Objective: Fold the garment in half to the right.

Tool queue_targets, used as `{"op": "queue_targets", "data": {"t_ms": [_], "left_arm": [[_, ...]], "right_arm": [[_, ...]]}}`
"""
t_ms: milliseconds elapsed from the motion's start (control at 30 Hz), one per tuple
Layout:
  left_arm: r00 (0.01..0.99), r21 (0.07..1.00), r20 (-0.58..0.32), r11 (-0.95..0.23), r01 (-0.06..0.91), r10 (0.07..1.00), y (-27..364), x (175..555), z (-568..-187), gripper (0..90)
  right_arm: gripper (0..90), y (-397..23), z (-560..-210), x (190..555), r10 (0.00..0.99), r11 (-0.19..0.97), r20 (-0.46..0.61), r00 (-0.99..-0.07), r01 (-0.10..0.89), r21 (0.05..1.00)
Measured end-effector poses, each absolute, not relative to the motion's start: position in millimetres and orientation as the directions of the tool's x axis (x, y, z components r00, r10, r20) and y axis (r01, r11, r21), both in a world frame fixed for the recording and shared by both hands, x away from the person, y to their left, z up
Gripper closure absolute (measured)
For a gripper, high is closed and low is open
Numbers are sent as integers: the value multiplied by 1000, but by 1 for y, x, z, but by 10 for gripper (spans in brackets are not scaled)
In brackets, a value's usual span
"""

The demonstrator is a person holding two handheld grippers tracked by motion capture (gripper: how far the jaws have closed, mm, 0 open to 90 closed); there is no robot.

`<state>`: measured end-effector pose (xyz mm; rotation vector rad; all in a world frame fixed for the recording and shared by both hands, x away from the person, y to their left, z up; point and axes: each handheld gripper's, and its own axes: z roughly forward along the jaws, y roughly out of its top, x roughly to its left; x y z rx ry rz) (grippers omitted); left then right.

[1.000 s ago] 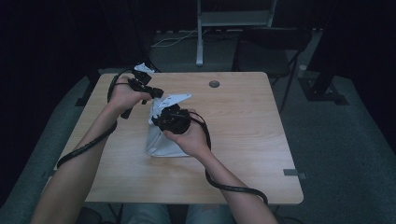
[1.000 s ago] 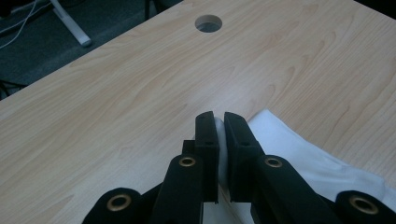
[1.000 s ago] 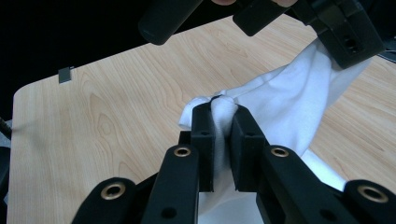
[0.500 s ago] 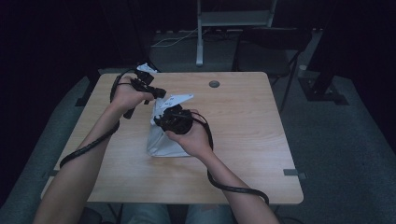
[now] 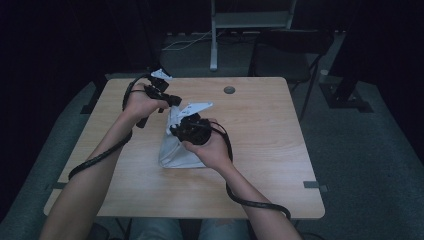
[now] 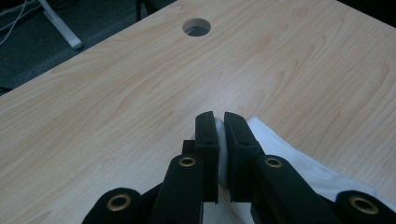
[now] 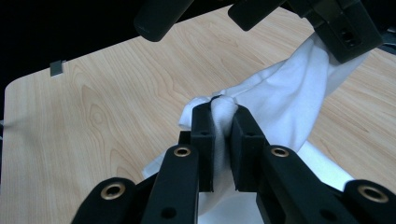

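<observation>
Two grips: both on one white cloth [image 5: 172,150], held up off the wooden table [image 5: 280,150] at its top, lower part resting on the wood near the middle.
Left gripper [image 6: 220,128]: jaws pressed nearly together, a thin fold of cloth pinched between the pads; seen in the high view at the far-left part of the table, above the cloth's upper end.
Right gripper [image 7: 223,116]: jaws close together on a bunched knot of cloth, fabric bulging out past the tips; in the high view it sits just nearer the person than the left one.
Cloth between grips: a short span drawn up between the two grippers, looks fairly taut in the right gripper view.
Risk, slip: left pinch holds little fabric near an edge; pulling the hands apart could likely drag it out of the pads.
Risk, bunching: right grip holds a wad, not an edge; any fold or spread made from here may come out crooked.
Risk, drag: lower cloth rests on the table; a fast lift could snag or twist it.
Cable hole [image 6: 196,26]: well clear of the cloth, no concern.
</observation>
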<state>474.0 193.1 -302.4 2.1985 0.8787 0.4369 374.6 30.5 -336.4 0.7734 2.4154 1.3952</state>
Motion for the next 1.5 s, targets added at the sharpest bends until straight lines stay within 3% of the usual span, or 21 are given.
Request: {"op": "queue_targets", "data": {"t_ms": [1500], "left_arm": [[720, 731, 27, -505, 459, 694, 179, 475, -315, 854]], "right_arm": [[816, 14, -349, 375, 575, 404, 65, -815, 353, 844]]}}
